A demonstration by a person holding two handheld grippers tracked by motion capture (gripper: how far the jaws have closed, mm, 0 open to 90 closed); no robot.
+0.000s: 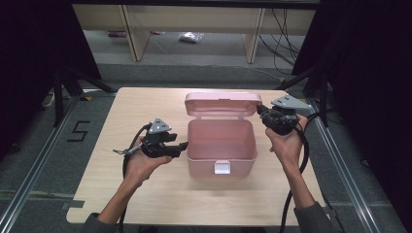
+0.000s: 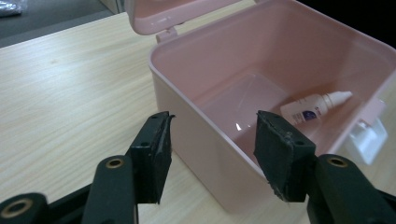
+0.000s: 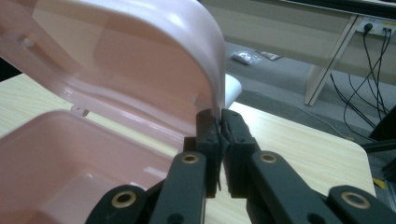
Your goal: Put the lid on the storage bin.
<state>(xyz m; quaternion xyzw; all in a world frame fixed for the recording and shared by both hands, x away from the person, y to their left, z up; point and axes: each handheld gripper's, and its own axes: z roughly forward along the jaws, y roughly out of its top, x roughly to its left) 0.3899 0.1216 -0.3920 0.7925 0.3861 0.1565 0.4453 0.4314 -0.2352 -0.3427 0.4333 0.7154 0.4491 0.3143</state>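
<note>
High view shows a light wooden table standing on a grey floor, with dark curtains on both sides. On the middle of the table sits a pink plastic box, with a white latch on the front wall, the side near the person. The lid of the box is open and stands up at the far side, on its hinge.

The person's two forearms come in from the bottom. The right gripper is at the right end of the lid, and in the right gripper view its two black jaws are pressed together on the thin edge of the lid, so the lid is clamped between them and held raised over the box.

The left gripper is just beside the left wall of the box, near its top edge. In the left gripper view its jaws are wide apart and hold nothing; the corner of the box is between them, but I cannot tell if a jaw touches it.

Inside the box, on the bottom, lies a small white dropper bottle on its side, close to the wall with the latch.
</note>
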